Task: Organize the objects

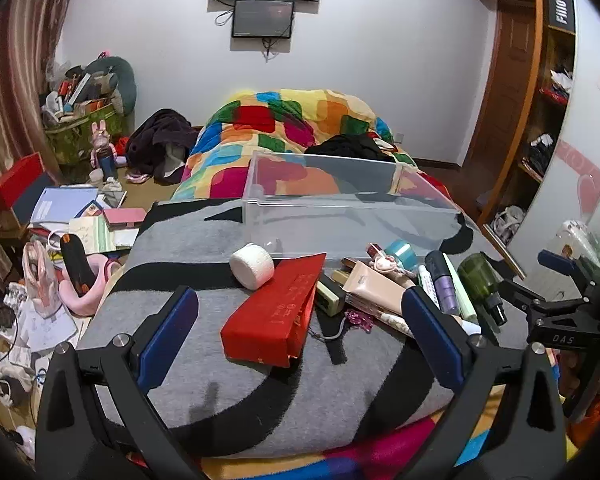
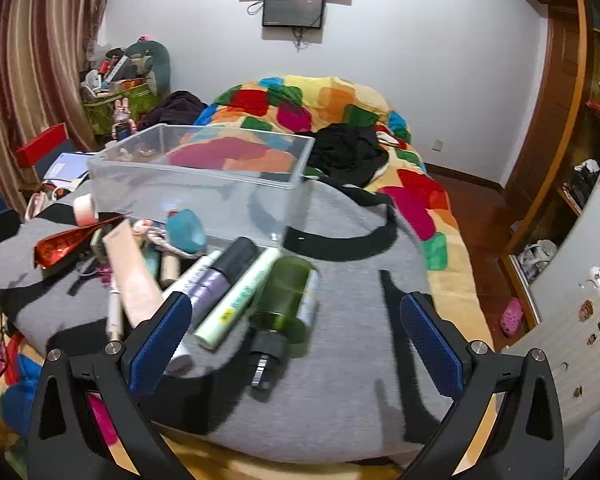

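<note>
You are holding both grippers wide open, grabbing nothing. The red box [image 1: 274,308] is sitting between your left gripper's [image 1: 300,328] fingers, and the green bottle [image 2: 286,300] just ahead of your right gripper [image 2: 296,338]. The bottle is round, so bumping it could roll it away from the clear bin [image 2: 204,172].

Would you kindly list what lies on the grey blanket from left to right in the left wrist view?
White roll → red box → beige tube → purple tube → green bottle.
</note>
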`<state>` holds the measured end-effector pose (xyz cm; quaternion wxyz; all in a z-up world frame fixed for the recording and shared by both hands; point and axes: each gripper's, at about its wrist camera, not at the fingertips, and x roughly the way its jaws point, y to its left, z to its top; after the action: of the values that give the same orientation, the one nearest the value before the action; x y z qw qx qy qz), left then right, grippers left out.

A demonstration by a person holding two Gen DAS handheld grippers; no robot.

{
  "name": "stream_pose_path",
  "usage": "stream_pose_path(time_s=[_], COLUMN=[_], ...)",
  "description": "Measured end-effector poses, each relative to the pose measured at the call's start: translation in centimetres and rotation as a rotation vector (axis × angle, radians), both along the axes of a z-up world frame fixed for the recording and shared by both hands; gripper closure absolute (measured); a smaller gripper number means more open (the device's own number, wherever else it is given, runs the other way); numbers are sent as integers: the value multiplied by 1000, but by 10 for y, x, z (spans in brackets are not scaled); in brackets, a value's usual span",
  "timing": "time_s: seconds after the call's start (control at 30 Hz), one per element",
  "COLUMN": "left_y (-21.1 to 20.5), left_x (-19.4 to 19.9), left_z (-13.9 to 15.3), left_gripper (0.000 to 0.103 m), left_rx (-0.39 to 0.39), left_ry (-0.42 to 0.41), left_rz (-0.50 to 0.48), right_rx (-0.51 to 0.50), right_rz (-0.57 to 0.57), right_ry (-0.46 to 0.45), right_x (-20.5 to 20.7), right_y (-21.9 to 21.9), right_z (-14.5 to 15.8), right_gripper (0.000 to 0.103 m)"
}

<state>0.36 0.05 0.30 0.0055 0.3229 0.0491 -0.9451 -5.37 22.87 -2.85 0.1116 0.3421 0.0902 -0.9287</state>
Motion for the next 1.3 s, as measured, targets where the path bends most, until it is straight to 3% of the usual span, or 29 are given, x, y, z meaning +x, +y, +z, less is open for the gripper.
stream_pose_path(time_s=[0.27, 0.47, 0.63, 0.83, 1.3], left_y=[-13, -12, -5, -1, 1], left_x=[0, -2, -4, -5, -7], left_z=[3, 2, -2, -5, -10], left_gripper=[0, 0, 0, 0, 0], left_rx=[9, -2, -21, -33, -17], left_ry=[3, 5, -8, -11, -32], left_rz=[35, 32, 3, -9, -20], right_rx=[78, -56, -61, -144, -206], right_rz=[-40, -8, 53, 117, 134], right_ry=[17, -46, -30, -69, -77], right_x=[-1, -2, 5, 5, 6], right_y=[20, 33, 12, -4, -14], right_z=[-8, -9, -5, 1, 13], right_gripper=[0, 0, 0, 0, 0])
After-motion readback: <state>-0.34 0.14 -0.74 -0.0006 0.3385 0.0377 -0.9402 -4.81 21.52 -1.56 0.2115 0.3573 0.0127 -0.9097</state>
